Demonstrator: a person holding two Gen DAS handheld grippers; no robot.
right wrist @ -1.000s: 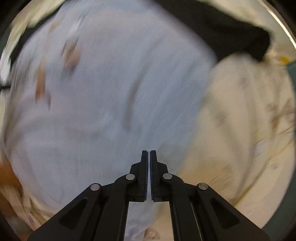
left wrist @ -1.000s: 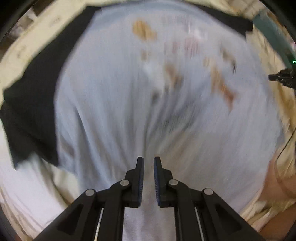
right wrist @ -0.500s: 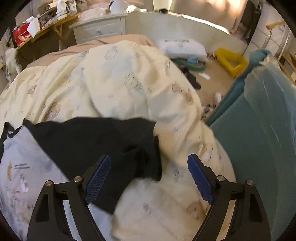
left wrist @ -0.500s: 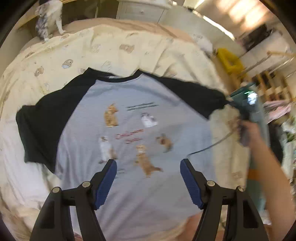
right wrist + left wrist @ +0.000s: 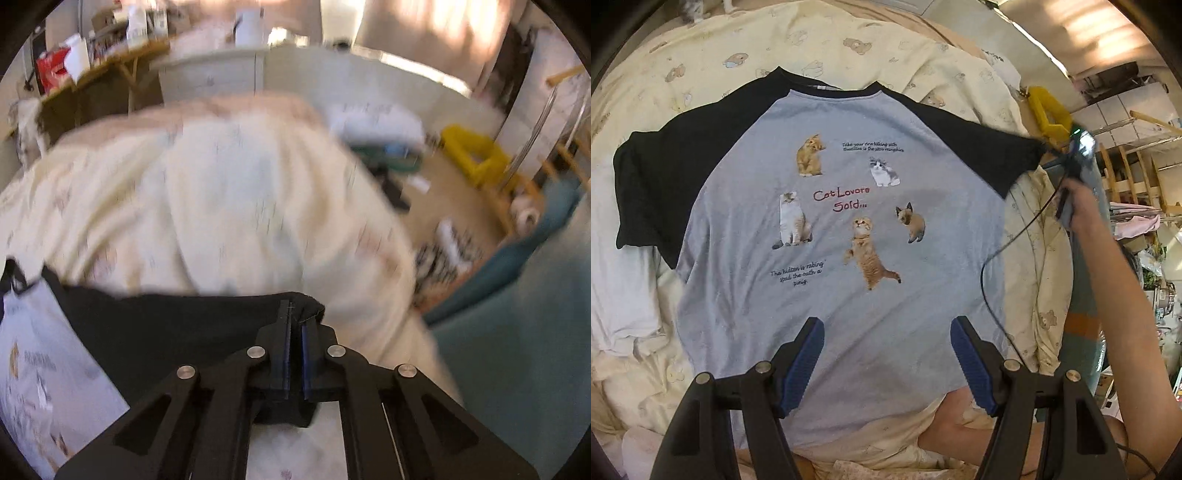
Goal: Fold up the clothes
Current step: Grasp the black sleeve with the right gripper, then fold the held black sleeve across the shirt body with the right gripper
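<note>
1. T-shirt: grey body with black raglan sleeves and printed cats, lying front-up and spread flat on the cream bedspread of a bed, neckline at the far side, hem nearest the left camera.
2. Left tongs: spread wide apart, gripping nothing, poised above the lower part of the shirt near the hem.
3. Right tongs: clamped onto the cuff edge of the shirt's black sleeve; black fabric sits pinched between the blue pads.
4. In the left view, that sleeve is drawn out taut to the side, toward the person's hand holding the right tool at the bed's edge.
5. The other black sleeve lies flat on the bedding.
6. The right view is blurred; a yellow object on the floor beyond the bed is visible.
</note>
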